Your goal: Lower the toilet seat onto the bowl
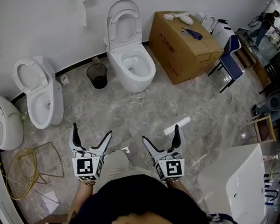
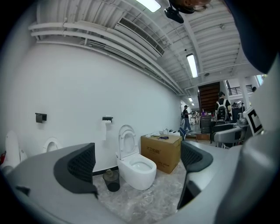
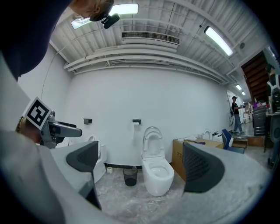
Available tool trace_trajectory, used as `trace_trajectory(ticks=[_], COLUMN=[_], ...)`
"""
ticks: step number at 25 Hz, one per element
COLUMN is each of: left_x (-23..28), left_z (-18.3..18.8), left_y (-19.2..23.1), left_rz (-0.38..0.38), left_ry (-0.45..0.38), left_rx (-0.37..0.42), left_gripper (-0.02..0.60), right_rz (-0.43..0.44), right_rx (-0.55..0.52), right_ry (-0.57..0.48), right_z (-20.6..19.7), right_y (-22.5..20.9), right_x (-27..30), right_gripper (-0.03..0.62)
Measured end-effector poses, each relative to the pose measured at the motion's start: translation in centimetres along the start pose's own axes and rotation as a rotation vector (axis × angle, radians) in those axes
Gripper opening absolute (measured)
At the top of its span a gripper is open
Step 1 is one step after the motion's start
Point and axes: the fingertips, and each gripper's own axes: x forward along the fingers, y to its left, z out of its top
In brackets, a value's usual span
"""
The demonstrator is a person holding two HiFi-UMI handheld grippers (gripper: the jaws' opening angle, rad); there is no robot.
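Floor (image 1: 130,113): grey marbled tile, meeting a white wall (image 1: 41,17).
Cardboard box (image 1: 184,47): just right of the toilet.
Toilet (image 1: 134,67): at the wall, seat (image 1: 122,27) raised upright, bowl uncovered.
Bin (image 1: 97,75): black, just left of the toilet.
Left gripper (image 1: 92,129): jaws wide, empty.
Right gripper (image 1: 161,133): jaws wide, empty, well apart from the toilet.

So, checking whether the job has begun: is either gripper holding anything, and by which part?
Nothing is held. The left gripper and the right gripper are open and empty, away from the toilet, its seat raised.
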Motion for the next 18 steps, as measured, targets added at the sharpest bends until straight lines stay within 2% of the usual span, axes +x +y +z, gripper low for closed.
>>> trace_trajectory(ticks=[4,7,10,18], left_x=[0.5,2.6,4.9,17.3], left_z=[-0.5,-1.1,-2.0,-2.5], left_y=[-0.1,0.6,1.0,5.0], left_rz=[0.001,-0.006,-0.033,-0.080], left_ry=[0.028,0.040,0.052,0.072], left_rx=[0.023,0.016,0.012,0.013], left_gripper=[0.577,0.577,0.577,0.577], right_rz=[0.014,0.003,-0.010,-0.044], right_rx=[-0.030,-0.031,-0.047,-0.075], right_ry=[0.013,0.011,0.055,0.022], right_z=[-0.1,-0.4,-2.0,-1.9], right_y=[-0.6,-1.6,-2.7,-6.8], right_x=[0.7,2.8,4.9,16.5], right_gripper=[0.581,0.581,0.581,0.581])
